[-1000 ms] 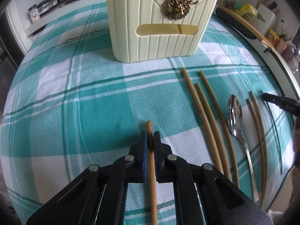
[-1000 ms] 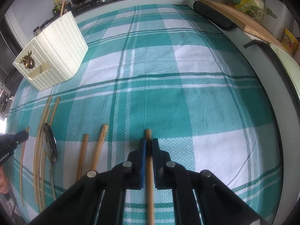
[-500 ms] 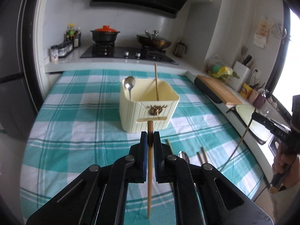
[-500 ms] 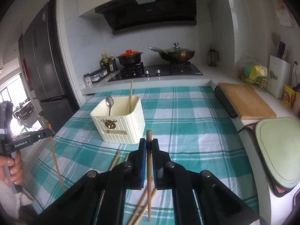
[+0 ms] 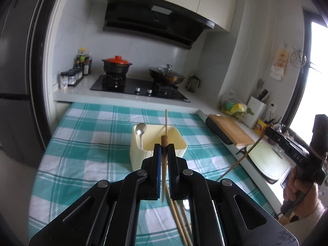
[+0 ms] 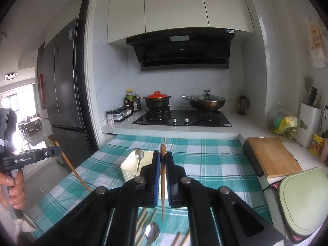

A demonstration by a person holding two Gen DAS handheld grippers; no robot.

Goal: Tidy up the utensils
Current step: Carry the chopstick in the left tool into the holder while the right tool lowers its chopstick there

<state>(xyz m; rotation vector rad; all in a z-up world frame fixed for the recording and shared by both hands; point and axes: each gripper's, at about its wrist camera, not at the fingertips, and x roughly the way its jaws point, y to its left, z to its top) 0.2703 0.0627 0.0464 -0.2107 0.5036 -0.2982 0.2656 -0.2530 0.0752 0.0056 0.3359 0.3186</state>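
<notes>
My left gripper (image 5: 164, 149) is shut on a wooden chopstick (image 5: 163, 172), held high above the table and hanging down. My right gripper (image 6: 162, 157) is shut on another wooden chopstick (image 6: 162, 184), also lifted. A cream utensil holder (image 5: 139, 155) stands on the checked tablecloth ahead, with a spoon (image 5: 140, 131) and one upright chopstick (image 5: 165, 121) inside. It also shows in the right wrist view (image 6: 128, 169). Loose chopsticks (image 5: 178, 219) and a spoon (image 6: 152, 232) lie on the cloth below.
A teal checked tablecloth (image 5: 86, 143) covers the table. A wooden cutting board (image 6: 272, 155) and a green mat (image 6: 305, 201) lie on the counter to the right. A stove with a red-lidded pot (image 6: 156, 100) and a wok (image 6: 205, 100) is behind.
Both grippers have risen from table level with their chopsticks and now sit higher, tilted up, with the holder lower in view and closer under the fingertips.
</notes>
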